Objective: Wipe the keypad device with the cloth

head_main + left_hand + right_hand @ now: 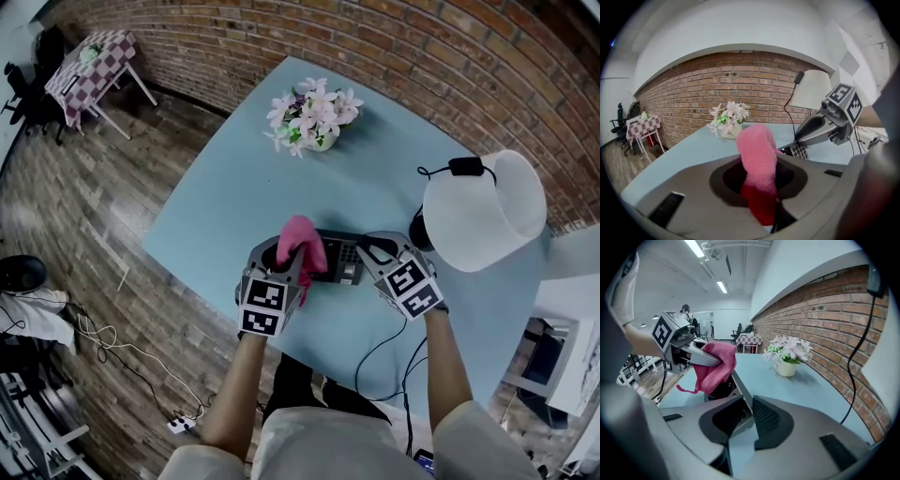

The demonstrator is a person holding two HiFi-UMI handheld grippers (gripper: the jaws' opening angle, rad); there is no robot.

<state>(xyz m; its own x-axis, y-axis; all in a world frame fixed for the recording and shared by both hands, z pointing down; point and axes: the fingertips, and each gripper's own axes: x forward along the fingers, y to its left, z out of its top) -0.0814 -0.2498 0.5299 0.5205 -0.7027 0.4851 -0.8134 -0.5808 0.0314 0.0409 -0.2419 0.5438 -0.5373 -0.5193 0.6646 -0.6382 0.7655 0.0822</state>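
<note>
The black keypad device (339, 261) lies near the front edge of the light blue table (234, 197). My left gripper (291, 264) is shut on a pink cloth (302, 242), which bunches up over the device's left end. In the left gripper view the cloth (757, 152) stands up between the jaws of the left gripper (759, 185), and the keypad (799, 150) shows just behind it. My right gripper (368, 257) is at the device's right end. In the right gripper view its jaws stand open around the device's edge (739, 383), with a gap on the left side.
A white pot of pale flowers (309, 117) stands at the back of the table. A lamp with a white shade (483, 211) and its cord stands at the right. A black cable (384, 347) hangs off the front edge. A checkered table (89, 66) stands far left on the wood floor.
</note>
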